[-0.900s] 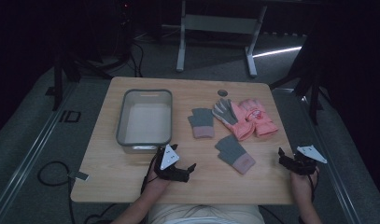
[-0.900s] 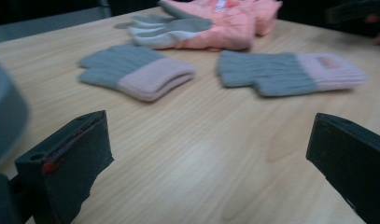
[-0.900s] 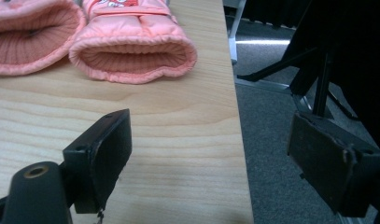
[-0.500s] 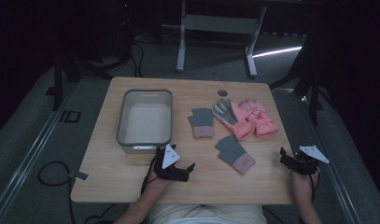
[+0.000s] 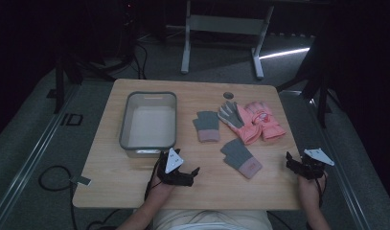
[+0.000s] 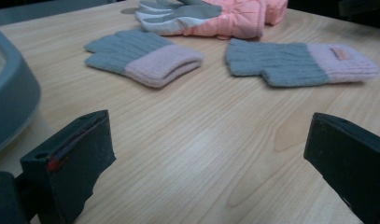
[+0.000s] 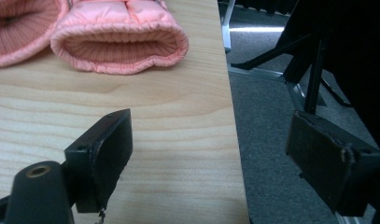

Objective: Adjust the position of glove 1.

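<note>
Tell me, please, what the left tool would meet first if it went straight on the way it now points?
Probably the nearer grey-and-pink knit glove; bare table lies before the open left tool until then.

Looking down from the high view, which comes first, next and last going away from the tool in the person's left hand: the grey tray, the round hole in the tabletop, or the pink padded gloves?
From the left tool:
1. Grey tray, just beyond it, on the table's left half.
2. Pink padded gloves, off to the right, past the knitted gloves.
3. Round hole, near the far edge.
</note>
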`<state>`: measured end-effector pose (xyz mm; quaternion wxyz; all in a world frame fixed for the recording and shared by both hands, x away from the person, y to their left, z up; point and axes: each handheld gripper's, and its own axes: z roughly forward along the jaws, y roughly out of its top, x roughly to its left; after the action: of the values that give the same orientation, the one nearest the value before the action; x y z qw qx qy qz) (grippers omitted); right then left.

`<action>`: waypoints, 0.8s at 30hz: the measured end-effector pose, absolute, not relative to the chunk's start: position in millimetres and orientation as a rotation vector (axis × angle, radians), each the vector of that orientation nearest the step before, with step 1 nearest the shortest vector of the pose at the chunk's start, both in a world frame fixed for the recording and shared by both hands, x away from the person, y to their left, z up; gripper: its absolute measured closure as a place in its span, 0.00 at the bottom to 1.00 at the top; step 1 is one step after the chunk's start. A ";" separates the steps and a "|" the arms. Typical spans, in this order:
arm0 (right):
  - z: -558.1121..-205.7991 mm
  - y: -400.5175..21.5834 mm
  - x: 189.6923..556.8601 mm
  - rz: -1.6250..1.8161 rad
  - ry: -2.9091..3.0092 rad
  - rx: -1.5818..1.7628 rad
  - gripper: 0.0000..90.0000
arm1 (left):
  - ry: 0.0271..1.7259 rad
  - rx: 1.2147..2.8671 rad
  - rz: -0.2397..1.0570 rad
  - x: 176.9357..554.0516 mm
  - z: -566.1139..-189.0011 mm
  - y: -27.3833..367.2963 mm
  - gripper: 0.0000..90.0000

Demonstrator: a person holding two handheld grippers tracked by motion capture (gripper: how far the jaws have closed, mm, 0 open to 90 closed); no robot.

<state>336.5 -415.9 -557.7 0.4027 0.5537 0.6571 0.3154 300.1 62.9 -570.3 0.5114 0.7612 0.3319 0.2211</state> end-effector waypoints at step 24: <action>-554.5 -415.6 345.3 0.756 1.743 1.467 0.15 | 0.836 1.838 0.494 304.7 -570.1 62.3 0.00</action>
<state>345.3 -415.6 -554.5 0.3623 0.5696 0.6768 0.2936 304.7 62.3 -570.1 0.5069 0.7621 0.3468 0.2048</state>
